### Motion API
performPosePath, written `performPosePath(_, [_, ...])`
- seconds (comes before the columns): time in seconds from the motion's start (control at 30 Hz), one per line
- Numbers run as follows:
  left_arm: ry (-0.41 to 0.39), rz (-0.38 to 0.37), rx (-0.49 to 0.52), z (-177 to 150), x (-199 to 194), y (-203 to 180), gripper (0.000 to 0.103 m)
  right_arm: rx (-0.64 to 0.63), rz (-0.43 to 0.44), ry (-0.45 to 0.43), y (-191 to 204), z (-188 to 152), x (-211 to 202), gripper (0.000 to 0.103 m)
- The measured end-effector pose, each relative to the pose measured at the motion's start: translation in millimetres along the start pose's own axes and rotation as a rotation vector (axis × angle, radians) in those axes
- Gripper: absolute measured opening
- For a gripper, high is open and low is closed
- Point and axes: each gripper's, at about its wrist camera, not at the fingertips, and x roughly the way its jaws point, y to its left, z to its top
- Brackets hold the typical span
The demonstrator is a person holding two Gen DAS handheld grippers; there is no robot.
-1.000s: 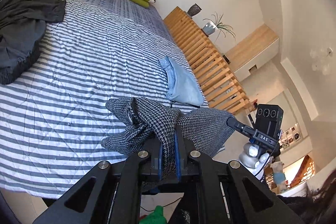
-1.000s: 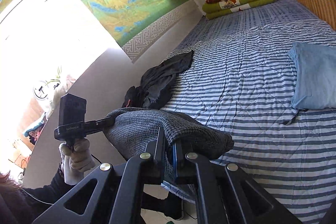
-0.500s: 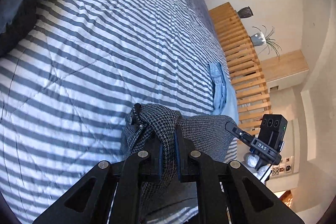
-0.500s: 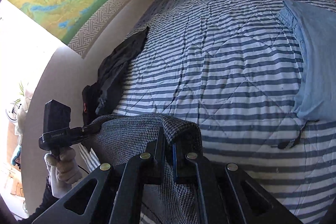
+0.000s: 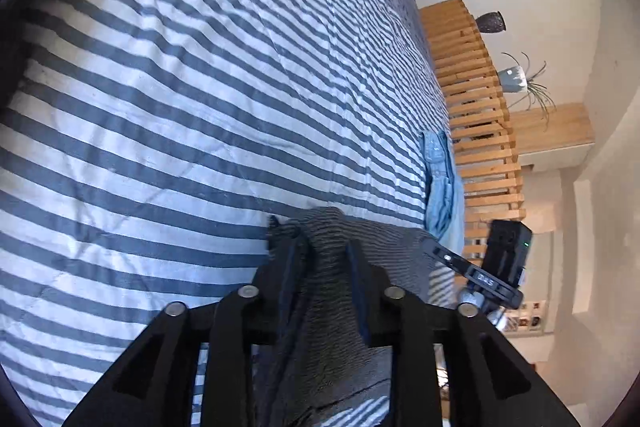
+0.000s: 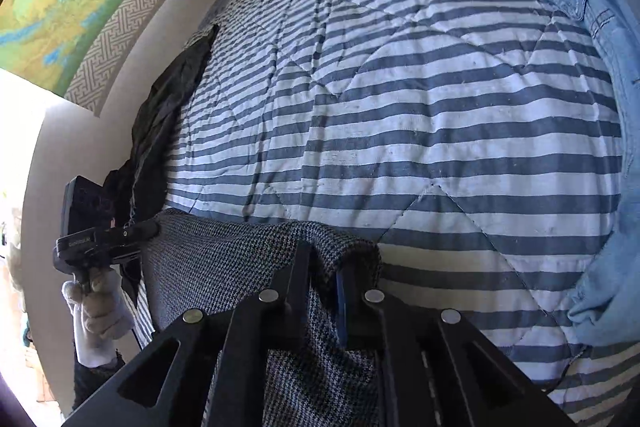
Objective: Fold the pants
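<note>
Houndstooth grey pants (image 6: 224, 267) bunched between both grippers' fingers (image 6: 298, 267), over striped quilt (image 6: 440, 147).

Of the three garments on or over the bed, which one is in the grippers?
The grey houndstooth pants, pinched by both grippers. The light blue denim garment lies at the bed's right edge, the black garment by the wall; neither is touched.

The houndstooth pants (image 6: 224, 267) run below the frame edge, their legs hidden behind the gripper mounts.

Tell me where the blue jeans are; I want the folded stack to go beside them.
The jeans lie along the bed's right edge in the right wrist view, beside the slatted wooden rack in the left wrist view.
</note>
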Motion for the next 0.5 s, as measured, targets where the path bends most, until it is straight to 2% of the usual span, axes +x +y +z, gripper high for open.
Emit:
performPosePath(0.03, [-0.027,0.004,-0.002,-0.2,-10.5,1.0,0.048,-0.021,-0.020,-0.022,4.6,-5.2,-10.3,0.012])
performPosePath(0.1, [-0.075,0.009,-0.003,-3.9,-32.9,0.9,0.048,-0.066,-0.051,-0.058,14.2,-16.2,-33.2,0.020])
performPosePath(0.17, [-0.126,0.039,0.056,-13.7,-51.4,-12.0,0.047,-0.094,-0.073,-0.099,19.9,-24.1,-53.0,0.024])
performPosePath(0.2, [-0.146,0.054,0.104,-22.1,-57.3,-22.7,0.045,-0.100,-0.090,-0.120,21.9,-27.1,-62.1,0.024])
performPosePath(0.23, [-0.158,0.068,0.153,-32.9,-61.2,-34.2,0.034,-0.107,-0.117,-0.142,23.6,-29.9,-69.6,0.024])
performPosePath(0.27, [-0.152,0.073,0.211,-45.1,-61.0,-49.0,0.028,-0.110,-0.148,-0.178,26.1,-33.9,-77.5,0.026])
performPosePath(0.3, [-0.136,0.074,0.273,-58.2,-58.7,-62.5,0.027,-0.126,-0.143,-0.204,31.8,-40.2,-84.4,0.027])
performPosePath(0.37, [-0.099,0.088,0.381,-84.9,-42.9,-86.1,0.023,-0.164,-0.077,-0.198,47.9,-56.1,-84.5,0.026])
performPosePath(0.43, [-0.050,0.075,0.423,-97.5,-16.2,-101.6,0.022,-0.230,-0.044,-0.168,70.2,-75.8,-71.1,0.023])
performPosePath(0.5, [-0.029,0.111,0.427,-95.6,14.8,-100.6,0.022,-0.281,-0.032,-0.118,87.4,-88.3,-47.7,0.022])
